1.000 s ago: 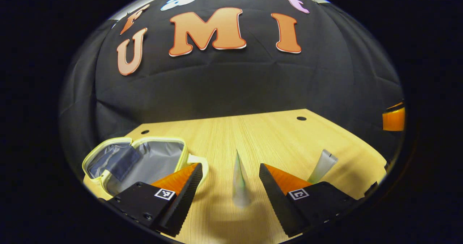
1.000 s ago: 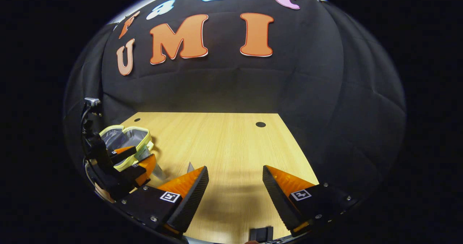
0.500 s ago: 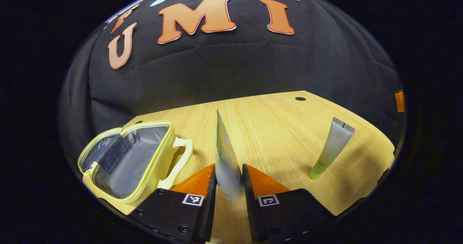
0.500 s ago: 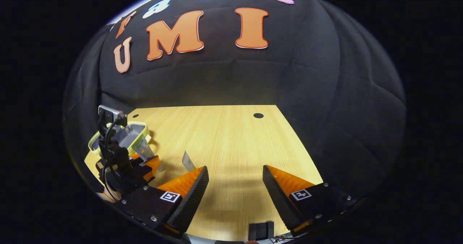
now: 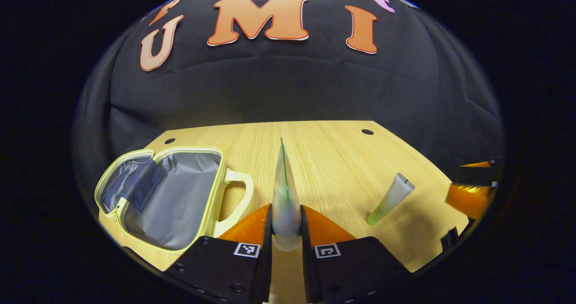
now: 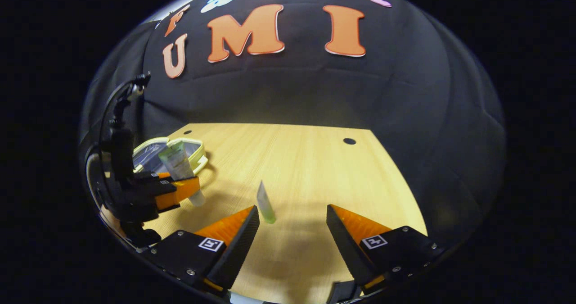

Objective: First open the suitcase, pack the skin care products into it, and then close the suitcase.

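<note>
Wooden table (image 5: 324,160): left gripper (image 5: 286,225) clamps a tube (image 5: 284,191); right gripper (image 6: 292,227) gapes empty.

Both grippers look the same: left gripper (image 5: 286,232) and right gripper (image 6: 292,232) have chunky black bodies with small screws along the edges, wedge-shaped fingers with ribbed inner faces, and a little square black-and-white marker on each finger base, with black cables looping off the left one at 9 o'clock in the right gripper view
</note>
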The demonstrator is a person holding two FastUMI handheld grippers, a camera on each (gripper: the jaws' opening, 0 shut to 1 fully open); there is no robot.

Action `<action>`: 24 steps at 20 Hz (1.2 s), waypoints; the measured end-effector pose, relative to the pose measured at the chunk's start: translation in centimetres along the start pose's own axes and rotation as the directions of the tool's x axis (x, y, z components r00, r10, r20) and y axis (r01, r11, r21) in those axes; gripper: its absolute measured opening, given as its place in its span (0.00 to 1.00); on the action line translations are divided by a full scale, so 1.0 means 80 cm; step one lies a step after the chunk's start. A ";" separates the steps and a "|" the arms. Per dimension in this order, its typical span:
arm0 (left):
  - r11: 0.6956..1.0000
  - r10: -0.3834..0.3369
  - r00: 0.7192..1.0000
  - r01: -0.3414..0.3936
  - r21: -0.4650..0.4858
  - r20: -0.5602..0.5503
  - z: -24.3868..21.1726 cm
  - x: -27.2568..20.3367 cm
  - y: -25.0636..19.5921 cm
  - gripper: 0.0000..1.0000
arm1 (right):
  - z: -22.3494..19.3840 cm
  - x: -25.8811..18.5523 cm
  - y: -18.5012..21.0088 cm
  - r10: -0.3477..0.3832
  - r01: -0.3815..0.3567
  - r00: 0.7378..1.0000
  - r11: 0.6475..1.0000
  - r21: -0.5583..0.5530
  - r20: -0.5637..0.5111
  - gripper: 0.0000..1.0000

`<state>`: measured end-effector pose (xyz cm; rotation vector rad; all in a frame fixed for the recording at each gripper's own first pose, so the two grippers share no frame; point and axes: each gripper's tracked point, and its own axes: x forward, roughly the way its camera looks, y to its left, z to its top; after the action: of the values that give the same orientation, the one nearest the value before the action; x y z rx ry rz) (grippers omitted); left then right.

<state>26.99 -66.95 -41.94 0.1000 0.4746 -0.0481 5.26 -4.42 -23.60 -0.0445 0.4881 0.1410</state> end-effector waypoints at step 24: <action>0.988 -0.142 0.969 0.126 -0.091 -0.200 0.074 -0.134 0.163 0.29 | 0.000 0.047 0.089 0.140 -0.124 0.972 0.988 0.097 -0.187 0.29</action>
<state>21.03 -54.35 -30.67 -0.0040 0.6902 -0.1534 7.50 3.11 -25.47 0.0581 0.6909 0.2479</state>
